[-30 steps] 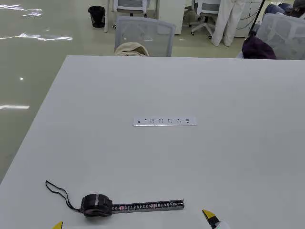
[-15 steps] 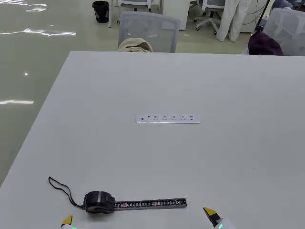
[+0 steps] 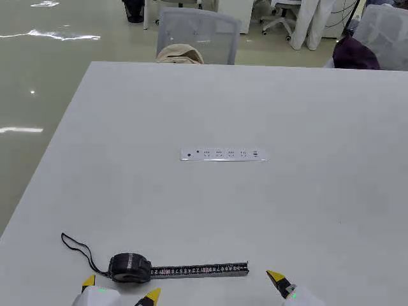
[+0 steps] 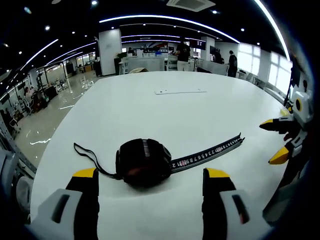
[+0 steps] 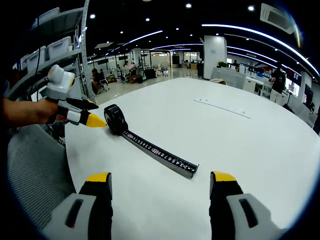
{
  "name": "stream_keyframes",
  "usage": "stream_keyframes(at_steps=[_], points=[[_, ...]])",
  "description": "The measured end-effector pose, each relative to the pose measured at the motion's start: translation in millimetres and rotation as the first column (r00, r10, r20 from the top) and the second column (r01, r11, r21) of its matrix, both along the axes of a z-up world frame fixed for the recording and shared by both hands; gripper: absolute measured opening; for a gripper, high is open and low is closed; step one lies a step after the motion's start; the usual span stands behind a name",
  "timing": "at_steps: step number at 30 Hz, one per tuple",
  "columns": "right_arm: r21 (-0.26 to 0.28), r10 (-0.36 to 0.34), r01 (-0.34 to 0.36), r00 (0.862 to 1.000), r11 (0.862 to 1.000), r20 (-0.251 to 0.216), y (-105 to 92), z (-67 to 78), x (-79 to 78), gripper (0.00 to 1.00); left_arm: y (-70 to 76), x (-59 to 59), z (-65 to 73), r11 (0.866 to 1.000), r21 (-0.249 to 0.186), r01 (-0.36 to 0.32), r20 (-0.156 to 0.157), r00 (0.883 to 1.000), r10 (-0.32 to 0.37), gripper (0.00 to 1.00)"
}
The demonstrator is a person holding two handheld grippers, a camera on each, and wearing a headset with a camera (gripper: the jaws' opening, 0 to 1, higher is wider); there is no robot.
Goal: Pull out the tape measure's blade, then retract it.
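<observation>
the left tongs (image 4: pixel 150 174) stand wide, one jaw on each side of the black tape measure (image 4: pixel 143 162), near it but apart. its blade (image 4: pixel 207 154) lies pulled out flat on the white table (image 3: pixel 223 108), running toward the right tongs (image 5: pixel 161 176). these are wide too, with the blade's end just ahead between their jaws. the strap (image 4: pixel 87 152) trails past the left jaw. a power strip (image 3: pixel 222 154) sits well ahead of both.

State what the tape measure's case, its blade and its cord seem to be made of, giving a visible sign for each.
Case: probably black plastic or rubber, matt with a dull sheen. Blade: thin dark strip with printed numbers, lying flat; likely coated metal. Cord: limp black loop, seemingly woven or rubbery.
</observation>
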State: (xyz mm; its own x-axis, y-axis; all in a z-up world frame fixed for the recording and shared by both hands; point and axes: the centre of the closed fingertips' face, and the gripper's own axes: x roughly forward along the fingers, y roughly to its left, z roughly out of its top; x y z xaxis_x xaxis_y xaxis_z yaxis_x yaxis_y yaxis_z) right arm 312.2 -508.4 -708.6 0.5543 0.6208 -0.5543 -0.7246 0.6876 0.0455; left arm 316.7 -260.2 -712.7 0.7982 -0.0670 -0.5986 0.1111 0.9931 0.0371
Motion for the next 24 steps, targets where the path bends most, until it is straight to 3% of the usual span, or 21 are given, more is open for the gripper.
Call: stream_keyframes(at_steps=[9, 16, 24], points=[[-0.015, 0.053, -0.053, 0.999, 0.999, 0.002, -0.7, -6.2, 6.1, 0.74, 3.9, 9.5, -7.6, 0.999, -0.017, -0.039, 0.003, 0.999, 0.039, 0.83], [0.011, 0.059, -0.059, 0.998, 0.998, -0.011, -5.1, -7.5, 16.4, 0.68, 4.5, 16.1, -13.5, 0.998, -0.033, -0.058, -0.001, 0.998, 0.058, 0.80], [0.022, 0.114, -0.114, 0.993, 0.993, -0.014, -9.7, -14.7, 25.9, 0.62, 8.4, 23.4, -20.3, 0.996, -0.029, -0.087, 0.003, 0.996, 0.087, 0.79]])
